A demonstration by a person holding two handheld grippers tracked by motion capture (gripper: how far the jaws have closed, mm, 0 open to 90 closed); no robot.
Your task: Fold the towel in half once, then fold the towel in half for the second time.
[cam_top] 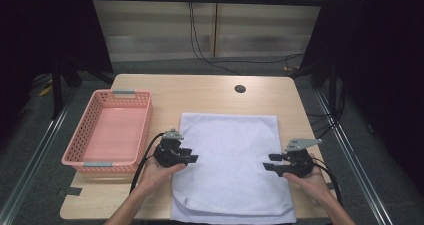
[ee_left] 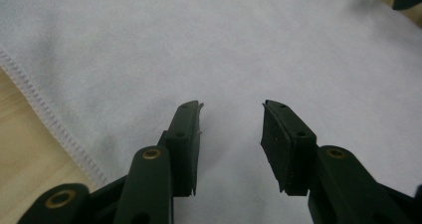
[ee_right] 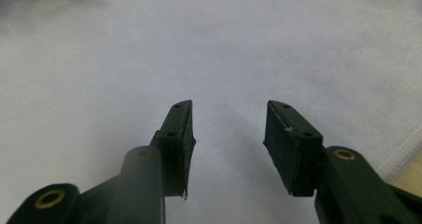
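Observation:
A pale lavender towel (cam_top: 230,160) lies folded on the wooden table, its front edge hanging over the table's near side. My left gripper (cam_top: 192,158) hovers over the towel's left edge, jaws open and pointing right, nothing between them. In the left gripper view the gripper (ee_left: 231,107) sits above the towel (ee_left: 224,50), whose stitched hem (ee_left: 50,119) runs at the left. My right gripper (cam_top: 268,162) stands open over the towel's right edge, pointing left. In the right gripper view the gripper (ee_right: 229,104) is open above the cloth (ee_right: 209,50).
A pink plastic basket (cam_top: 80,155) with nothing in it stands at the table's left side. A round cable hole (cam_top: 240,89) sits near the table's far edge. Black cables (cam_top: 200,45) trail on the floor behind the table.

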